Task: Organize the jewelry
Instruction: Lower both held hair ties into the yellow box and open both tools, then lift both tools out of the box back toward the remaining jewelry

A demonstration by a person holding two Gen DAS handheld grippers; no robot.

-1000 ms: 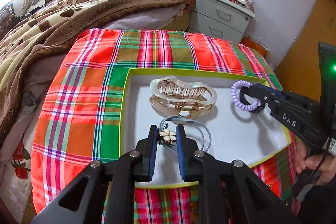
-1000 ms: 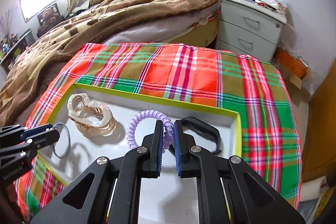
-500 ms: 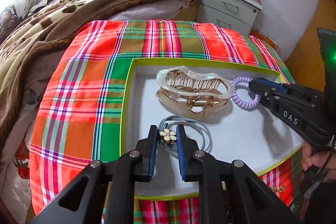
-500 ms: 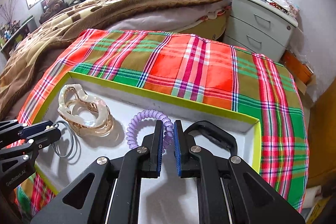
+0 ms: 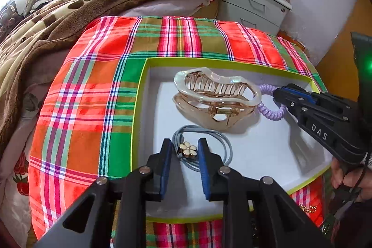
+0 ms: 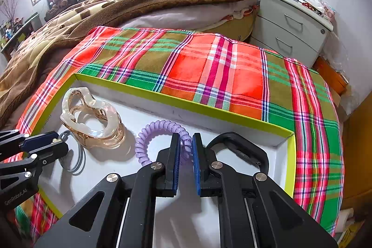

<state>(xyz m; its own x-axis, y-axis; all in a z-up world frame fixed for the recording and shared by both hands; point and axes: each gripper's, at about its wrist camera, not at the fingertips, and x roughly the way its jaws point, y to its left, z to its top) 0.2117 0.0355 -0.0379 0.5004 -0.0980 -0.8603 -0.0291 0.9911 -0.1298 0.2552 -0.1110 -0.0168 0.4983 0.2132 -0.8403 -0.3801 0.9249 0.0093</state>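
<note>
— Two grippers over one tray (image 5: 139,108), left view first?
— Yes. Left gripper (image 5: 184,151) has jaws released, straddling the flower tie (image 5: 187,149) on the tray floor without pinching it. Clip (image 5: 216,94) lies just beyond.
— And the other one there?
— Right gripper (image 5: 282,97) reaches in, meeting the coil (image 5: 270,112).
— Right view?
— Right gripper (image 6: 186,150) has jaws clenched on the coil (image 6: 158,127); clip (image 6: 90,117) sits left, a black band (image 6: 244,148) right. Tray rests on the plaid surface (image 6: 220,66).

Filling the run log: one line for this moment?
left gripper: around flower hair tie | right gripper: on purple coil tie | both in tray
</note>
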